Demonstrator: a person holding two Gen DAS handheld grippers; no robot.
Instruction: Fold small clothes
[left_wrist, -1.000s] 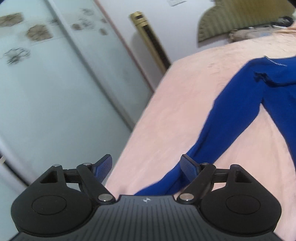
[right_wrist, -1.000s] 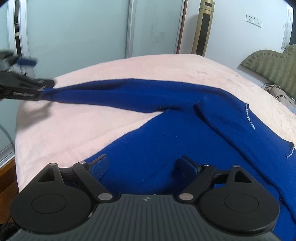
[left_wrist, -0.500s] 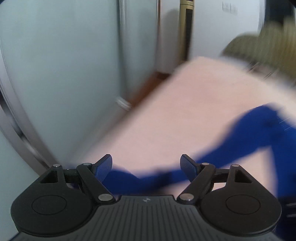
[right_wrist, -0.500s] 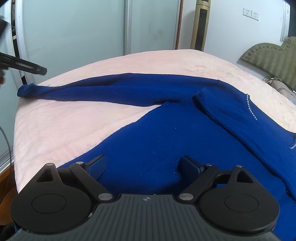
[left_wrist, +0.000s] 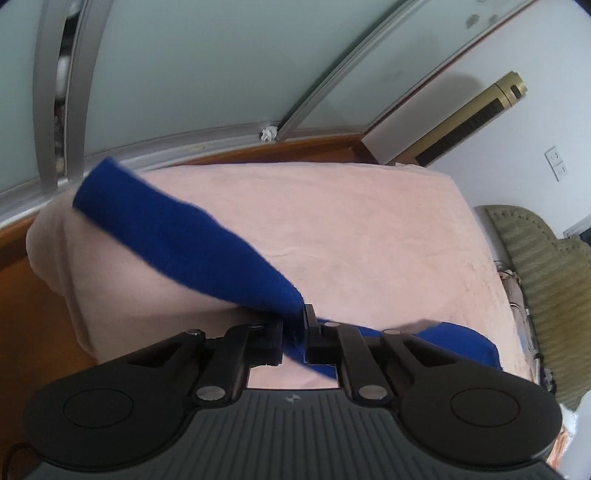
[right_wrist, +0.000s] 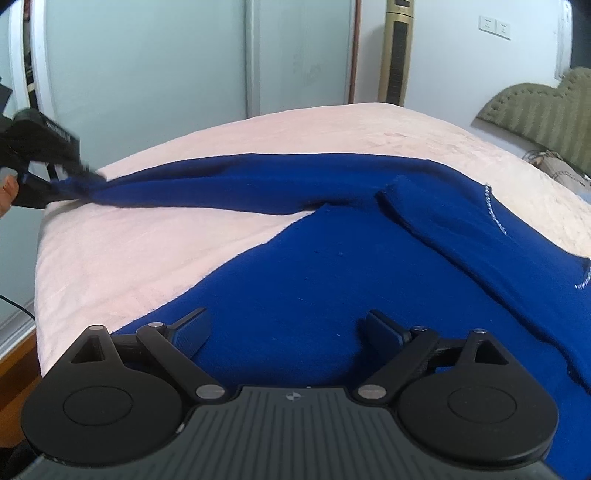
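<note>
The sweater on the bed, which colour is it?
Deep blue sweater; the right wrist view shows it best.

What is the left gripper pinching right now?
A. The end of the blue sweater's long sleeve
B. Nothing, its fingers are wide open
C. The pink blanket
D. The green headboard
A: the left gripper is closed on the blue sleeve, while the right gripper hangs open over the sweater's body.

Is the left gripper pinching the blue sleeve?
Touching. The left wrist view shows the left gripper shut on the sleeve, blue cloth squeezed between its fingers. The right wrist view agrees.
</note>
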